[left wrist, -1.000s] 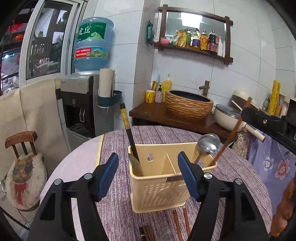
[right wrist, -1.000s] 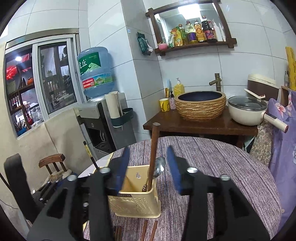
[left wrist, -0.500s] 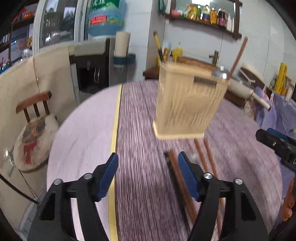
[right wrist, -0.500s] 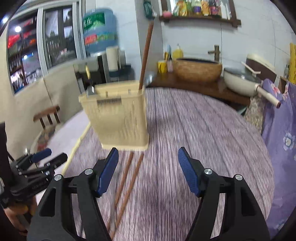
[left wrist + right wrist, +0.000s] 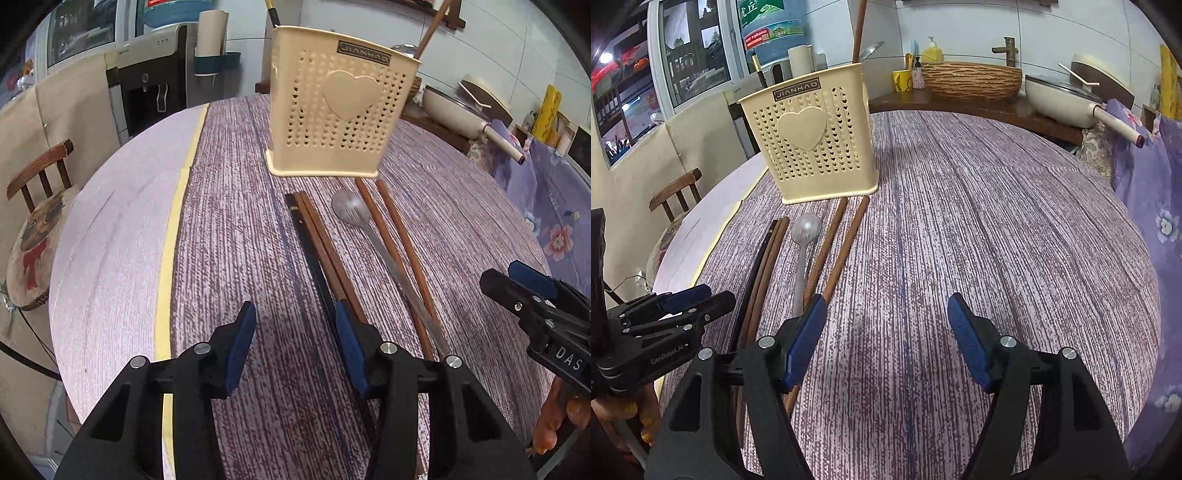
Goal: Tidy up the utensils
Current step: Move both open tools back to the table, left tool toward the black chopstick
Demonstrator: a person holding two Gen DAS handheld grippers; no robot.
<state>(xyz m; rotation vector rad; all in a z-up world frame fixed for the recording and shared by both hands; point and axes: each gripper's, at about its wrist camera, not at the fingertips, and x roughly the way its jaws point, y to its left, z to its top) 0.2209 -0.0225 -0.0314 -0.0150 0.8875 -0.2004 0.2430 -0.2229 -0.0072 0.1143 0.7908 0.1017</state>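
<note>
A metal spoon and brown chopsticks are lying flat on the striped tablecloth, just in front of the cream holder already standing with a few utensils. Thin, stiff and probably slick, they are likely asking for a pinch across the shaft near the closer ends. The left gripper and right gripper are both hovering spread apart, empty.
</note>
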